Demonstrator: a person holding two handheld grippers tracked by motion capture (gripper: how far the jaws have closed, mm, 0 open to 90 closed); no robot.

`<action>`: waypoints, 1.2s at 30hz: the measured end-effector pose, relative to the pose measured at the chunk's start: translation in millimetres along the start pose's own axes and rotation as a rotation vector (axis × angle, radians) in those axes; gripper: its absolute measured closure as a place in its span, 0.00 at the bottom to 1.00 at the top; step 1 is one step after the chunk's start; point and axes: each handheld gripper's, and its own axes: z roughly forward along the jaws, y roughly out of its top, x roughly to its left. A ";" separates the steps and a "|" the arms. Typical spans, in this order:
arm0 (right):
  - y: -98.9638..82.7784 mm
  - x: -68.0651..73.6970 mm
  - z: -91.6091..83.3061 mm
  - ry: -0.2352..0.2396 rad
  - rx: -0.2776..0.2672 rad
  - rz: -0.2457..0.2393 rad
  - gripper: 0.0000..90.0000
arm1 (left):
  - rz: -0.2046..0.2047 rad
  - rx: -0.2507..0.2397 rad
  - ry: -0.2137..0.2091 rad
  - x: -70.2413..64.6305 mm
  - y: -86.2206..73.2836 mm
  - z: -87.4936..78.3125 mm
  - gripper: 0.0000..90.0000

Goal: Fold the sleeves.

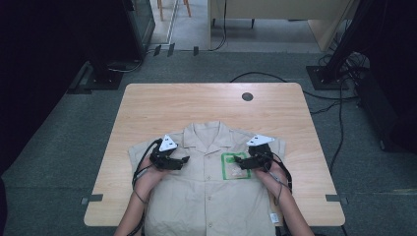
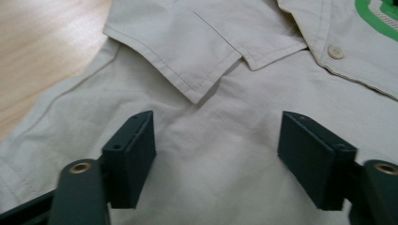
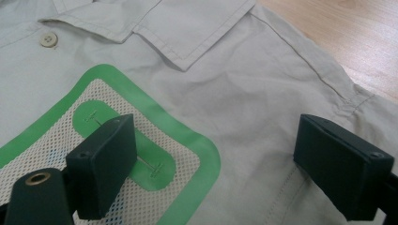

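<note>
Half the shirt (image 1: pixel 206 191) hem cut off

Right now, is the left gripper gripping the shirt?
Apart: the left gripper view shows the left gripper open, its pads spread with flat shirt between.

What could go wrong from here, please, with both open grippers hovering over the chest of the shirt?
1. The right gripper hangs over the green mesh pocket; a jaw could snag the mesh when it closes.
2. The left gripper is over flat cloth below the collar; it may pinch both layers of the shirt, or slip off.
3. The hem already overhangs the near edge of the table, so a pull towards the person could drag the shirt off.
</note>
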 end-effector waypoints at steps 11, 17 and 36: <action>-0.7 0.7 -0.5 0.014 0.007 0.002 0.12 | -0.002 0.003 0.006 -2.1 -0.8 -0.7 0.24; -0.7 0.7 -0.5 0.014 0.007 0.001 0.12 | -0.009 0.002 0.015 -2.8 -1.1 -1.1 0.24; 1.4 0.1 1.7 0.015 0.006 -0.002 0.12 | -0.014 -0.002 0.027 -4.7 -2.3 -2.7 0.26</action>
